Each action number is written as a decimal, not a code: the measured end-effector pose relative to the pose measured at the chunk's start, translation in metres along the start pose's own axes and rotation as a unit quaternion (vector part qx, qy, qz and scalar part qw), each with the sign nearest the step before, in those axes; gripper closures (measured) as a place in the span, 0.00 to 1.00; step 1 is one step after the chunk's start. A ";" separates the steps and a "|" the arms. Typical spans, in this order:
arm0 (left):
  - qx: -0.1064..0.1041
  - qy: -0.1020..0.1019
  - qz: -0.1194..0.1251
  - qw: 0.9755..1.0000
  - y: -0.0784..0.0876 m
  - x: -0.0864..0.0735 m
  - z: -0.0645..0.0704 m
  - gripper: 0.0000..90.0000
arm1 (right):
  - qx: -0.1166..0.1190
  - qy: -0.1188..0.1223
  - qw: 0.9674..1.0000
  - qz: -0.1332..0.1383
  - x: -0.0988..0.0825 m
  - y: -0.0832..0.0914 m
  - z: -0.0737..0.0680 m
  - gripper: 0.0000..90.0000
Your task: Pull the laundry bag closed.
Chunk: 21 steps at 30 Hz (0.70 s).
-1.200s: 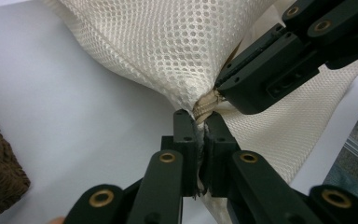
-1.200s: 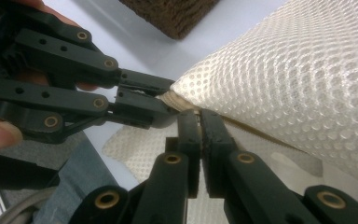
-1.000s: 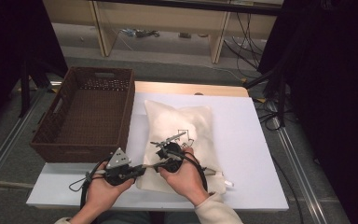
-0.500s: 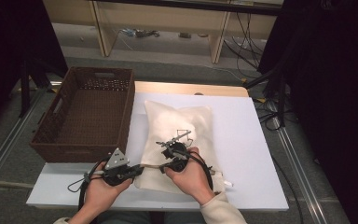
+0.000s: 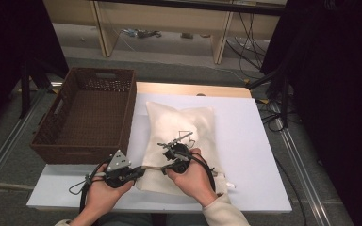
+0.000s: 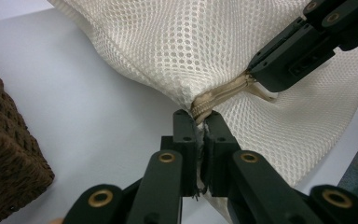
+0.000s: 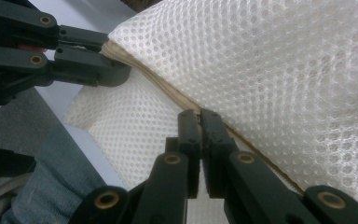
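A cream mesh bag (image 5: 181, 117) lies on the white table (image 5: 254, 141), with its near-left corner lifted. My left gripper (image 5: 140, 172) is shut on the end of the bag's beige zipper (image 6: 219, 95); its own view has the jaws (image 6: 200, 116) pinching that seam. A short way along the same seam, my right gripper (image 5: 166, 167) is also shut on the zipper (image 7: 168, 91), jaws (image 7: 200, 114) closed over the edge. Each gripper also appears in the other's view: the right gripper (image 6: 254, 77) at upper right, the left gripper (image 7: 116, 65) at upper left. The mesh bag (image 7: 284, 70) hangs taut between them.
A brown wicker basket (image 5: 128, 117) stands at the table's left, its corner (image 6: 4, 149) close beside the left gripper. Wooden shelving and loose cables sit on the floor beyond the table. White tabletop stretches to the right of the bag.
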State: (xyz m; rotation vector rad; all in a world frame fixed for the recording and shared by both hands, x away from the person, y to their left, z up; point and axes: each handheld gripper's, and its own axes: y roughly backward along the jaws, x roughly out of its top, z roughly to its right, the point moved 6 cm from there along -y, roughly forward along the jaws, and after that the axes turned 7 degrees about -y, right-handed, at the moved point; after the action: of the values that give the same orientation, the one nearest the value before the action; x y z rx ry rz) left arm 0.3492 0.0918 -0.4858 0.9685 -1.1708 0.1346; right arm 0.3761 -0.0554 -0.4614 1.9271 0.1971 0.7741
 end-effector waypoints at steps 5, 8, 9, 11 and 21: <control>0.000 -0.003 -0.002 1.000 0.000 0.000 0.000 0.94 | 0.001 0.000 1.000 -0.002 0.000 0.001 0.000 0.99; 0.002 0.001 0.003 1.000 0.000 0.001 0.000 0.94 | -0.016 -0.007 1.000 -0.009 -0.002 0.003 0.000 0.99; 0.003 0.006 0.007 1.000 0.000 0.001 0.000 0.94 | -0.016 -0.013 1.000 -0.008 -0.002 0.004 0.001 0.99; 0.003 0.005 0.007 1.000 0.000 0.001 0.000 0.94 | -0.013 -0.007 1.000 -0.010 -0.002 0.006 0.004 0.99; 0.008 0.002 -0.002 1.000 0.000 -0.001 -0.002 0.94 | -0.023 -0.014 0.999 -0.017 -0.007 0.019 0.012 0.99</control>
State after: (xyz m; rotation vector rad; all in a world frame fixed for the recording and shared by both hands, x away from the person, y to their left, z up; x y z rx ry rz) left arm 0.3504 0.0939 -0.4863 0.9846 -1.1645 0.1429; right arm 0.3742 -0.0769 -0.4515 1.8860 0.1920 0.7222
